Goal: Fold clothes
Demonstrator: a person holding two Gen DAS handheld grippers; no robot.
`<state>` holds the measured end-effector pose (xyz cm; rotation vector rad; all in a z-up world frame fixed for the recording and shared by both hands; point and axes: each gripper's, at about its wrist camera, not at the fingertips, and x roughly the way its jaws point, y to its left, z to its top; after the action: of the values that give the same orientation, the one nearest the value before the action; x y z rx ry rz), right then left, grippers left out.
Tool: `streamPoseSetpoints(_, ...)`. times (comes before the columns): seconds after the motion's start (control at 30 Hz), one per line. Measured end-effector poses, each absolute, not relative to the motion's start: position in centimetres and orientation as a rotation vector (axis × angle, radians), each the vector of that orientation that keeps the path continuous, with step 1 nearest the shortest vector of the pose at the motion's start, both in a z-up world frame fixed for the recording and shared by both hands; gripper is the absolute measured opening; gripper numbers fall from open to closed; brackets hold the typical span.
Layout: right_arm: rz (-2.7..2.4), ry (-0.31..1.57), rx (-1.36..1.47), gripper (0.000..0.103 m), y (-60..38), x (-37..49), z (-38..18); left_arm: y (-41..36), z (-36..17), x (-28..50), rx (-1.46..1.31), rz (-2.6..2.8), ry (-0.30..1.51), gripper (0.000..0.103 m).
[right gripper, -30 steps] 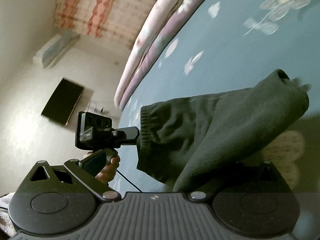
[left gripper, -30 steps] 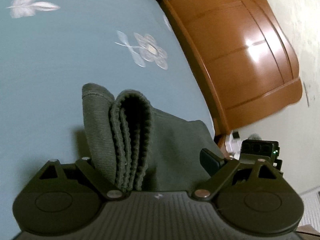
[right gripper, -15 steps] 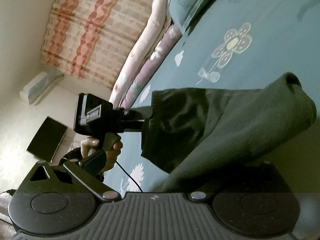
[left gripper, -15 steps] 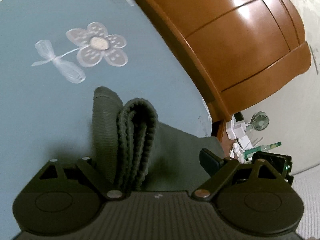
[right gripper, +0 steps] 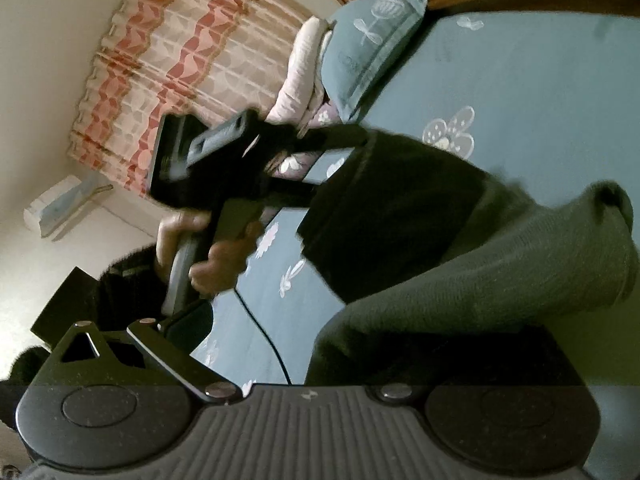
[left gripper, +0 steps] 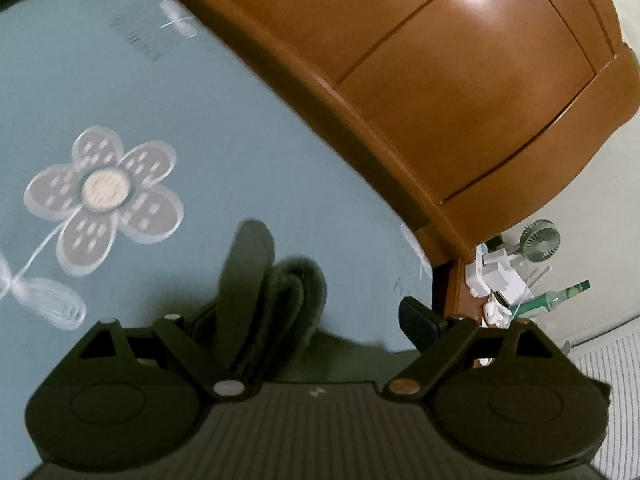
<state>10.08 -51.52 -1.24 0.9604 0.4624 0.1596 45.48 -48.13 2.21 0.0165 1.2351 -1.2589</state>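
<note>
Two grippers hold one dark green garment point(right gripper: 460, 240) above the blue flowered bed point(left gripper: 240, 140). The left gripper point(left gripper: 316, 312) has fingers spread wide, the ribbed hem bunched against its left finger. How the right gripper's point(right gripper: 360, 320) fingers stand cannot be told: cloth drapes over the right one.

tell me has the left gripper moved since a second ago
Yes. In the left wrist view the left gripper, garment between its fingers, has swung toward the wooden headboard, which now fills far more of the frame.

A home bedroom is shown: a bed is covered by a blue flowered sheet point(left gripper: 240, 128), backed by a wooden headboard point(left gripper: 460, 92), with a pillow point(right gripper: 372, 44) and patterned curtains point(right gripper: 180, 60).
</note>
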Motion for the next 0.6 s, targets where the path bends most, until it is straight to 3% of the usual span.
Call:
streamPoseSetpoints(0.23,0.122,0.455,0.959,0.103,-51.2,9.5,-2.5,-50.7,0.7,46.0,0.089,-1.215,1.215,0.089)
streamPoseSetpoints(0.6,-0.026,0.538,1.076,0.103,-50.9,4.7,-7.8,-47.0,0.1,49.6,0.114,-1.047,1.134,0.089)
